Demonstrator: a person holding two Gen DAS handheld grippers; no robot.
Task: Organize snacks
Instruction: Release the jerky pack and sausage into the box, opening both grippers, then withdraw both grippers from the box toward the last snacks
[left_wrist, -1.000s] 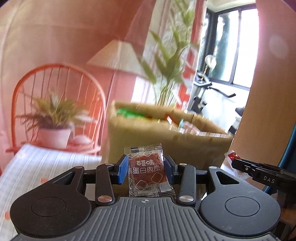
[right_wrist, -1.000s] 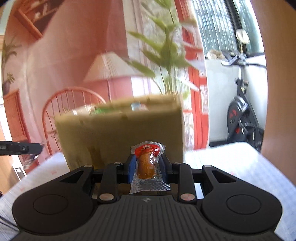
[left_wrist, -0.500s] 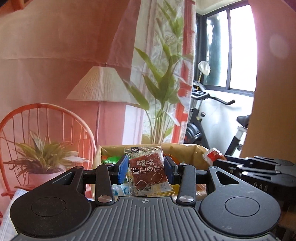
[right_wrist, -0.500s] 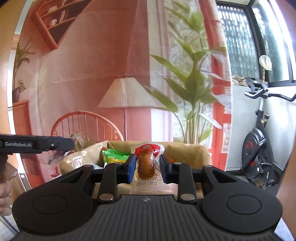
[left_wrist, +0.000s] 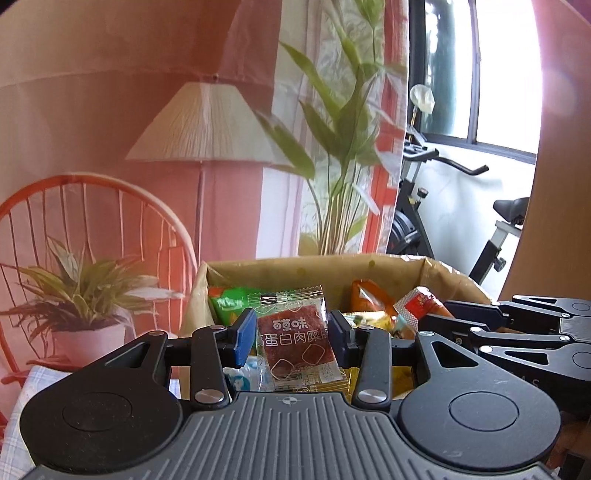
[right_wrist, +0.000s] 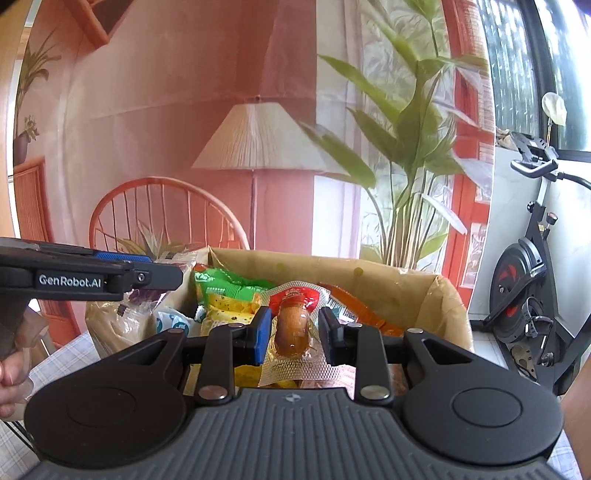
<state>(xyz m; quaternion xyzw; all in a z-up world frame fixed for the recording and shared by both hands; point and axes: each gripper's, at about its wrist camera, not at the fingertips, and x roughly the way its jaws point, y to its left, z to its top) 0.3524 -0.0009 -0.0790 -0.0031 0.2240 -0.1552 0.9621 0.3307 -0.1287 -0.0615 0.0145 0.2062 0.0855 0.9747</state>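
My left gripper (left_wrist: 291, 332) is shut on a clear packet with a red-brown meat snack (left_wrist: 297, 341) and holds it over the near edge of an open brown box (left_wrist: 314, 266) filled with snack bags. My right gripper (right_wrist: 293, 334) is shut on a clear vacuum packet with a brown sausage and a red top (right_wrist: 293, 328), also over the box (right_wrist: 443, 295). The right gripper also shows at the right of the left wrist view (left_wrist: 517, 325). The left gripper shows at the left of the right wrist view (right_wrist: 92, 275).
In the box lie a green bag (right_wrist: 229, 291), an orange bag (left_wrist: 369, 299) and other packets. A potted plant (left_wrist: 81, 295) stands left of the box before an orange chair. An exercise bike (right_wrist: 535, 295) is at the right. A checked cloth (left_wrist: 33, 391) covers the table.
Both grippers have risen with their packets from in front of the box's side to above its rim, so its inside now shows. Both stay shut on their packets.
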